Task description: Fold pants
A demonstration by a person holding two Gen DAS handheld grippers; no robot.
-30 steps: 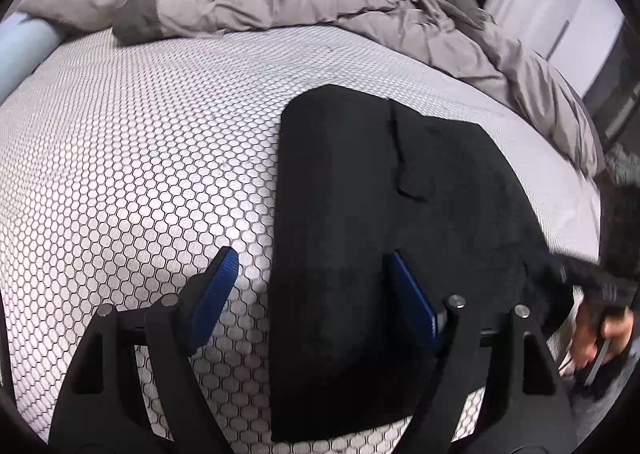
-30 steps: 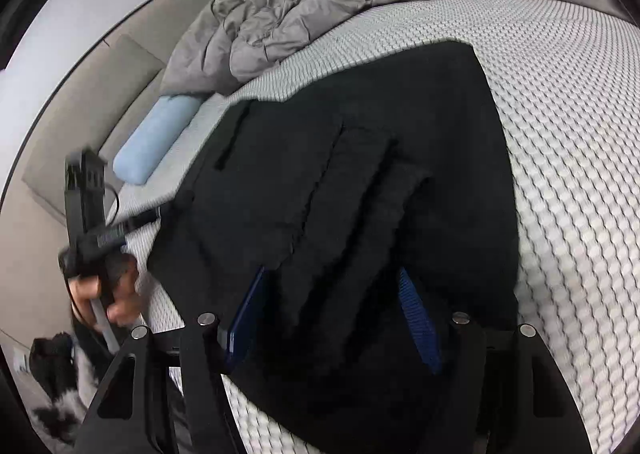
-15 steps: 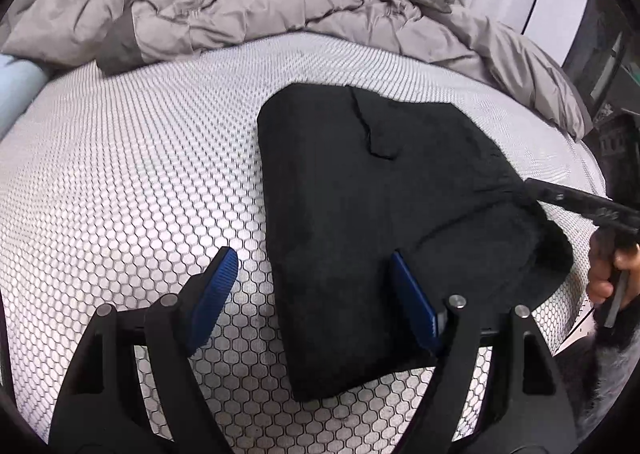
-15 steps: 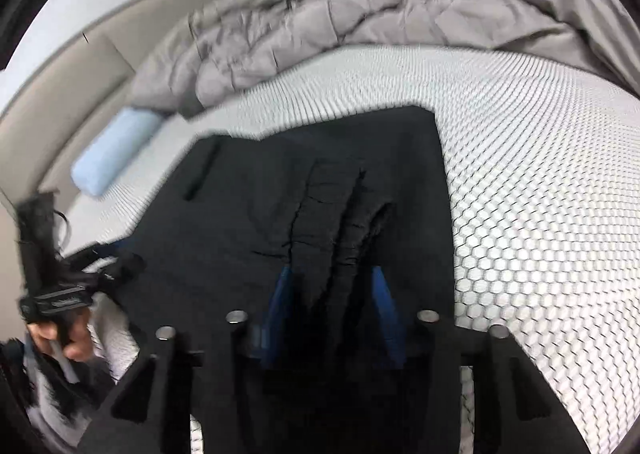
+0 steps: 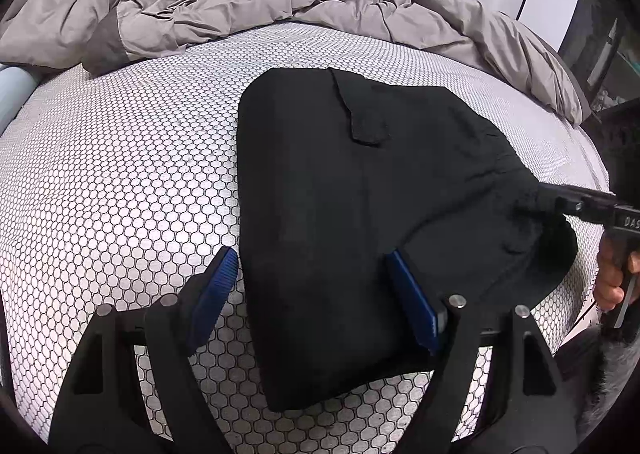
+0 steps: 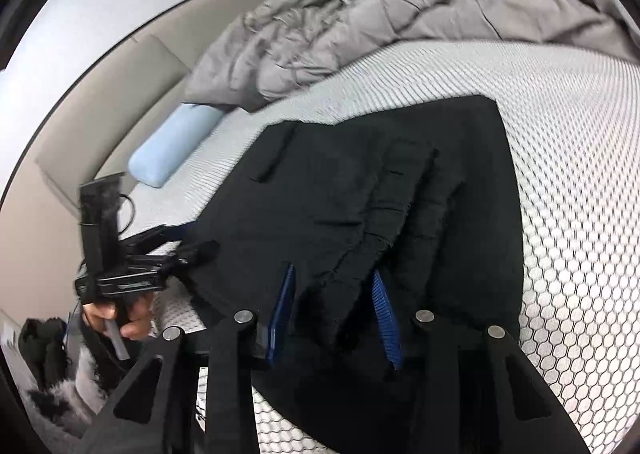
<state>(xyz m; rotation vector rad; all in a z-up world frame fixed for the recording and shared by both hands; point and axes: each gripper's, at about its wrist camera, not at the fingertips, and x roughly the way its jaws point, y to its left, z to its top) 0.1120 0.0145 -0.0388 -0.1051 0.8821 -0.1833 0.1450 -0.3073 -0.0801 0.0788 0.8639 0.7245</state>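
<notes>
Left gripper point(image 5: 310, 296): jaws wide apart, hovering at lower centre of left wrist view, straddling left edge of black pants point(image 5: 352, 214), pads not pressing cloth. Pants: folded, flat on honeycomb-pattern mattress point(image 5: 120, 182), centre frame. Grey duvet point(image 5: 240, 2): bunched, top. Right gripper point(image 6: 334, 314): lower centre of right wrist view, jaws just been closing, raised fold of pants between pads, contact unclear. Pale blue pillow point(image 6: 172, 150): upper left.
</notes>
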